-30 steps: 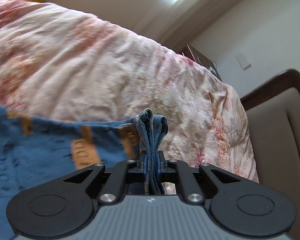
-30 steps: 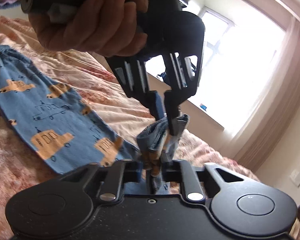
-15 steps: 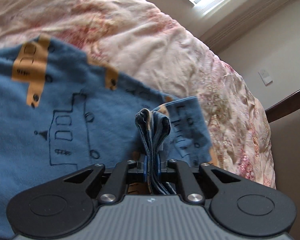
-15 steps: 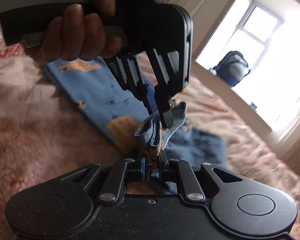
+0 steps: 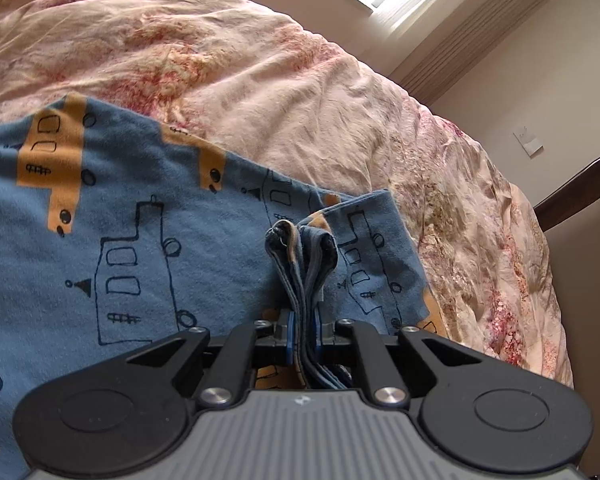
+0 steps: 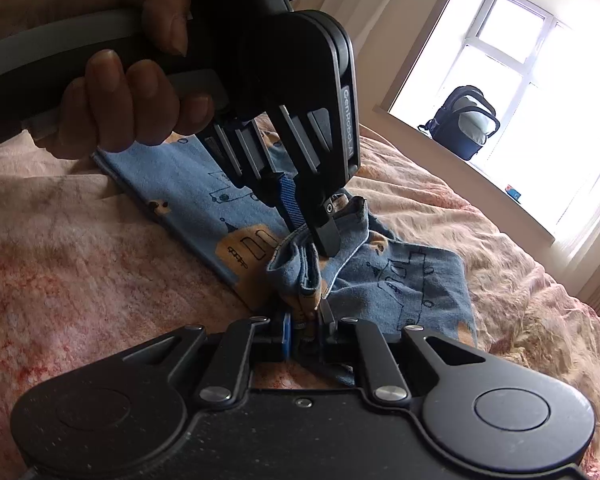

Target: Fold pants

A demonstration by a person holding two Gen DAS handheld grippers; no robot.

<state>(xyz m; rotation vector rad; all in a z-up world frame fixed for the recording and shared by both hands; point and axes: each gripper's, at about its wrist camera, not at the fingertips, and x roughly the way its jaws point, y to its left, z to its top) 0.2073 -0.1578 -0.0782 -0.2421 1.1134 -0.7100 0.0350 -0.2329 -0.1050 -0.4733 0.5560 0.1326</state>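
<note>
I have two grippers in play, and each is clamped on the one pair of pants point(image 5: 132, 240) spread on the bed point(image 5: 260, 80). My left gripper point(image 5: 302, 332) has its jaws nearly closed around a bunched stack of blue fabric edges that stands up between the blue pads and curls over at the top. My right gripper point(image 6: 306, 326) is pinched just as narrowly on a similar wad of the same cloth, with a bit of the orange print caught in the bite. From the right wrist view I see the left gripper point(image 6: 314, 236) coming down from above, its tips buried in that same bunch just beyond my right jaws, so the two grips sit almost touching. One hand point(image 6: 112, 80) wraps the left gripper's handle; I count four fingers curled under it and a thumb over the top. The pants are blue with orange vehicle shapes and black line drawings, and they lie flat across the pink floral cover, running away to the left in both views, with the gripped end folded back onto the cloth below. One backpack point(image 6: 464, 124) sits on the window sill point(image 6: 500, 184). One wall switch point(image 5: 528, 142) shows beside the headboard point(image 5: 576, 188).
</note>
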